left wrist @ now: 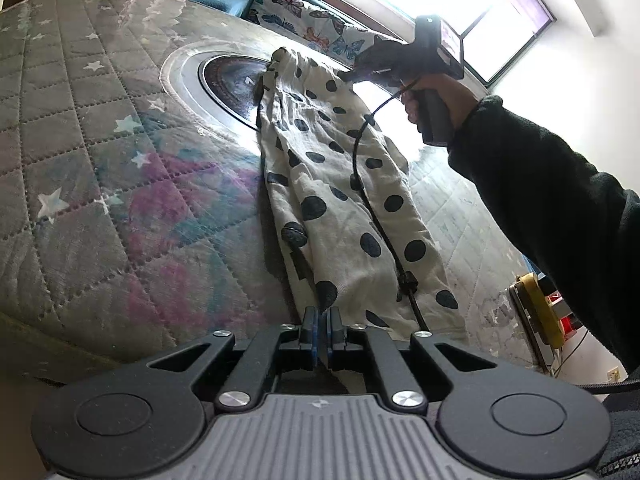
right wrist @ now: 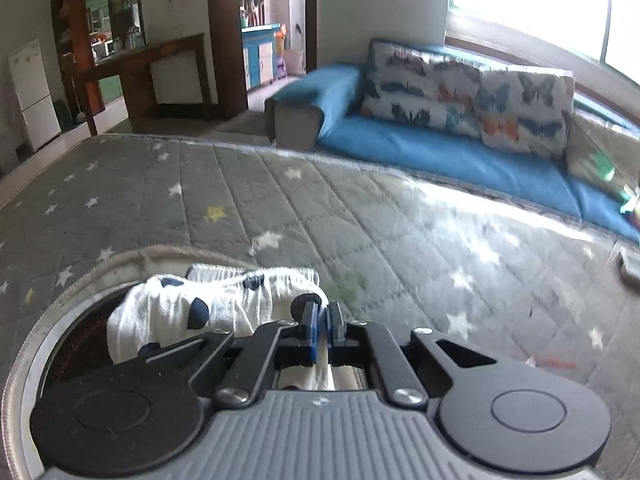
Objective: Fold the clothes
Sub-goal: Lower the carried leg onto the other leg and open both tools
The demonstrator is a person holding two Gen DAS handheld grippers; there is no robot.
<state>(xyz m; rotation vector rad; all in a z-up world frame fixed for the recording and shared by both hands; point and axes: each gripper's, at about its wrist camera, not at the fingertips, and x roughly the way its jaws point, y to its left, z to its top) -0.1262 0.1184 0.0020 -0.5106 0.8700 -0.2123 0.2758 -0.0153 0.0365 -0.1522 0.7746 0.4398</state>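
Note:
A white garment with dark polka dots lies stretched in a long band across the grey quilted star cover. At the bottom of the left wrist view my left gripper is shut on the garment's near end. A hand in a dark sleeve holds my right gripper at the garment's far edge. In the right wrist view the right gripper is shut on a bunched fold of the polka-dot garment, and white cloth shows under its fingers.
A round dark inset with a pale ring lies under the garment's far end. A blue sofa with butterfly cushions stands beyond the cover. A black cable trails over the cloth. A yellow object sits at the right.

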